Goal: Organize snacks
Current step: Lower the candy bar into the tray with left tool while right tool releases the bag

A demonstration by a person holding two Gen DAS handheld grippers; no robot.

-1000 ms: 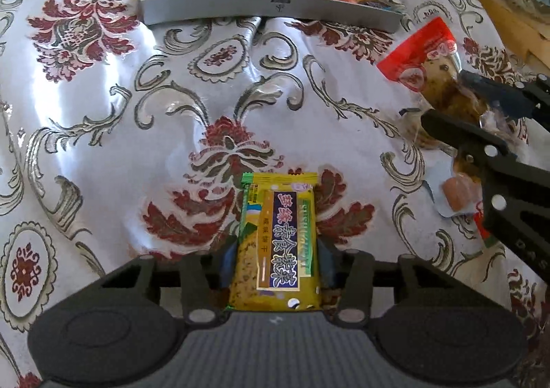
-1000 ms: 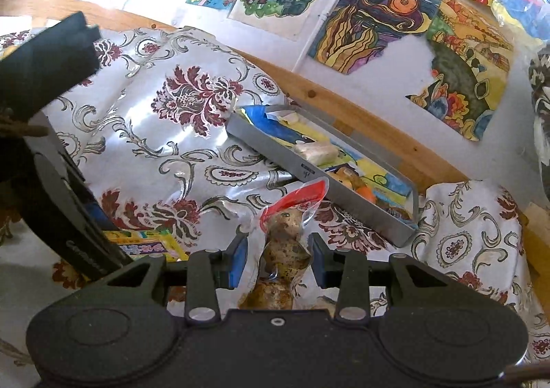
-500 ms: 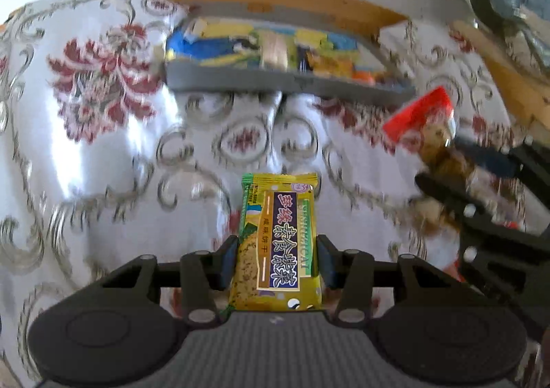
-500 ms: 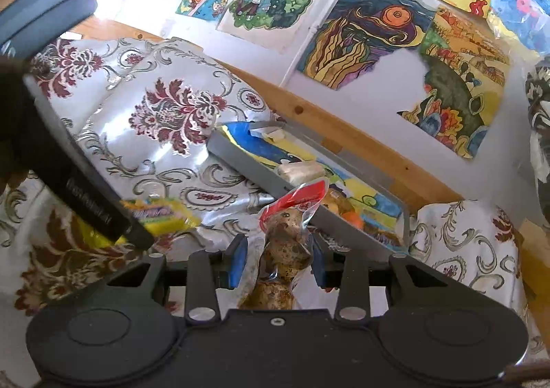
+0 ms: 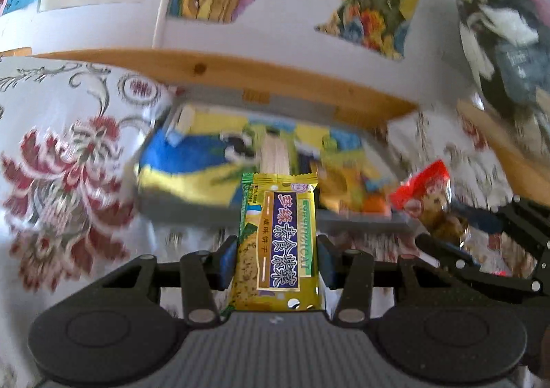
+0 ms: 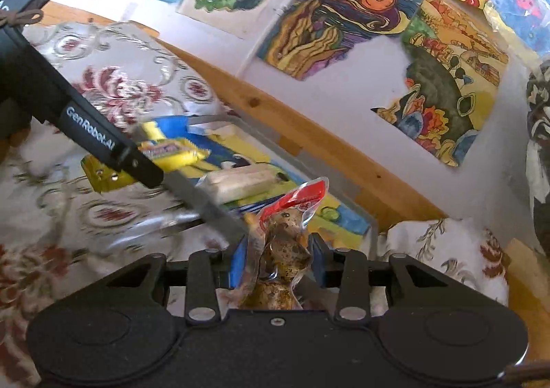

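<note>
Nearest to us in the left wrist view, our left gripper (image 5: 276,255) has its fingers clenched on a yellow biscuit packet (image 5: 277,243) with a dark blue label, gripped at its sides and standing lengthwise between them, lifted clear of the floral tablecloth (image 5: 65,181). In the right wrist view, our right gripper (image 6: 279,259) is likewise clamped on a clear pouch with a red top (image 6: 287,240), holding brown speckled pieces, the red end pointing away from us. The same pouch shows at the right of the left view, held by the right gripper just beside the tray's right end. Beyond both packets lies a grey tray (image 5: 192,214), already filled with colourful wrappers in blue and yellow and a pale bar (image 6: 237,183); the biscuit packet hangs over the tray's near wall, and in the right view it sits above the tray's left end. The pouch hovers by the tray's near right part. Farther still a wooden rail (image 5: 240,73) runs behind the tray along the table's far edge, and above it the white wall carries bright drawings (image 6: 343,16).
</note>
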